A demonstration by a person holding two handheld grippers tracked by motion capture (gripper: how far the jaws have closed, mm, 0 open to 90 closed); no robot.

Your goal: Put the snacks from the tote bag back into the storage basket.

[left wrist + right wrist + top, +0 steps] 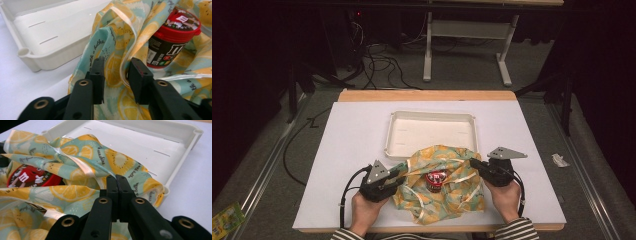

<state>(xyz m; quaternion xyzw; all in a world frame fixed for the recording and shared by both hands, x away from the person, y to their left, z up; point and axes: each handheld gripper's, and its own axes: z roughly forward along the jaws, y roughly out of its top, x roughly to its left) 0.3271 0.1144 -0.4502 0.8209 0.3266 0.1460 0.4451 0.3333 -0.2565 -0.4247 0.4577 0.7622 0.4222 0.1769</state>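
The lemon-print bag (439,182) is thin, limp and slippery, best pinched at its rim: right gripper (117,178) clamps it, left gripper (116,66) stands part-open around a fold.

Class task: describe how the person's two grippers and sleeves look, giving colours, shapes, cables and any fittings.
Both the left gripper and the right gripper are black, each topped by a grey three-cornered plate and trailing a black cable. Their jaws are flat black bars with brass-coloured rivets. The sleeves are striped dark and light.

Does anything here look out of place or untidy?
Yes: the lemon-print bag lies crumpled, with one edge draped over the near rim of the white tray. The red-lidded candy jar sits tilted inside it.
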